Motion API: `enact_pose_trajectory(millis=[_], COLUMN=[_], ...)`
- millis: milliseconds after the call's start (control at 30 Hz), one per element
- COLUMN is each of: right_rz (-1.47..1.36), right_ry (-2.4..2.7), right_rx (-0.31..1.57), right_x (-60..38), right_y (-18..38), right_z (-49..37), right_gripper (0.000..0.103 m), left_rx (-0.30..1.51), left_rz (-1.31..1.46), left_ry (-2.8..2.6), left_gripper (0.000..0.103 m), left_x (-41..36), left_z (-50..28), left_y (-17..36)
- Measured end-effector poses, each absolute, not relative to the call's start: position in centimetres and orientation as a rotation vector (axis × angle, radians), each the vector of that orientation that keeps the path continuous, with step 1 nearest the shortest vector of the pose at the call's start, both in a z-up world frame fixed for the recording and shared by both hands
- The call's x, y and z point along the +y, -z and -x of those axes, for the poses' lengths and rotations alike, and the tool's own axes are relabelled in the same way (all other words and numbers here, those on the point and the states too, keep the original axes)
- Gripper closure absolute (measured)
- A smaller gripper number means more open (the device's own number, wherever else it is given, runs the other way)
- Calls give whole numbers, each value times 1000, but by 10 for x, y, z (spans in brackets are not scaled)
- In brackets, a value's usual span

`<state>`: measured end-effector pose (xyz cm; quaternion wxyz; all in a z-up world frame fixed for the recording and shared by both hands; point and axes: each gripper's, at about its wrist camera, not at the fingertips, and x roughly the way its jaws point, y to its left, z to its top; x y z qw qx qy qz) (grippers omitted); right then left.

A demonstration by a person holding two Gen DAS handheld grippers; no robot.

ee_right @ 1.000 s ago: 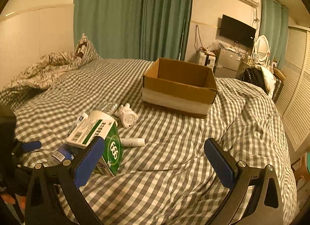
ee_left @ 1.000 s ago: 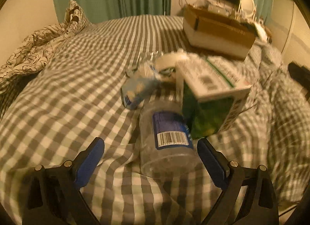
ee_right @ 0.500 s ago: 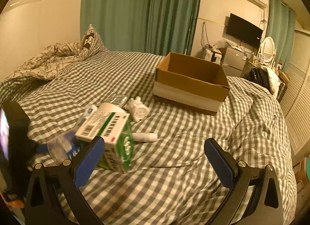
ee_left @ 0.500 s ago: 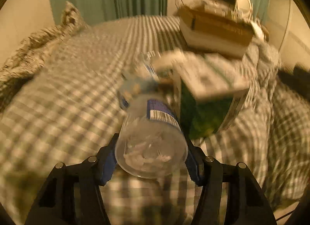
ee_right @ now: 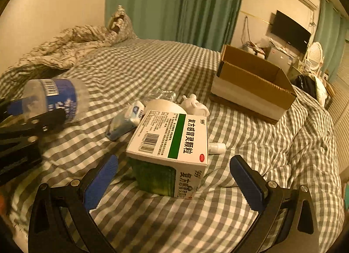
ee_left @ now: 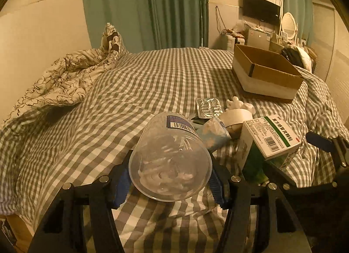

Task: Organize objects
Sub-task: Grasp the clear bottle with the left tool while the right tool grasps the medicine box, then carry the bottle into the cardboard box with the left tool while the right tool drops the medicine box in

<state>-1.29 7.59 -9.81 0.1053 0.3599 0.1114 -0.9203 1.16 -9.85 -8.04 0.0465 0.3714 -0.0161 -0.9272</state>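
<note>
My left gripper (ee_left: 170, 176) is shut on a clear plastic jar (ee_left: 172, 154) with a blue label and holds it lifted above the bed; the jar also shows in the right wrist view (ee_right: 59, 98). My right gripper (ee_right: 174, 176) is open, its fingers on either side of a green and white medicine box (ee_right: 172, 146), not touching it. The box also shows in the left wrist view (ee_left: 268, 137). An open cardboard box (ee_right: 253, 82) sits on the bed further back, and shows in the left wrist view too (ee_left: 266, 74).
Around the medicine box lie a blue packet (ee_right: 124, 122), a white tape roll (ee_right: 161, 104), a white plastic piece (ee_right: 195, 105), a small white tube (ee_right: 216, 147) and a foil blister pack (ee_left: 208, 106). A crumpled duvet (ee_left: 61, 82) lies at the left.
My left gripper closed on the jar and lifted it off the bed. My right gripper moved forward and down until its open fingers flank the medicine box.
</note>
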Motion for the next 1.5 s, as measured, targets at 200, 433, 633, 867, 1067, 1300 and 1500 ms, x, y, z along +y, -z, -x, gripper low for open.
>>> enact_pose_trajectory(millis=[200,433,633,867,1067,1300,1500], right_rz=[-1122,-1049,-872,-670,-573,-579,-740], right_ry=[2687,2630,2650,2762,2841,2903,2885], right_rx=[281,280,231,201,179,138,105], right_x=[76,81,104,156,206,250,270], right_y=[110,94,43,-25,-80,-107,-71], right_z=[25,13,-9,-3,41,138,225], right_gripper=[15,25,25,26,26,26,26], left_rx=[-45,-66,-112,-94,-137,-188,-209], left_rz=[-1164,-1144,-1090,-1024,-897,-871,-978], left_ry=[2826,2839,2905,3040,3146,3204,3258], left_gripper=[40,40,40,40,40,40,40], left_x=[-98,-85,-57,-20,21,69,102], left_z=[-8,-13,-17,15,78,181,250], left_y=[89,80,53,9,-34,-54,-15])
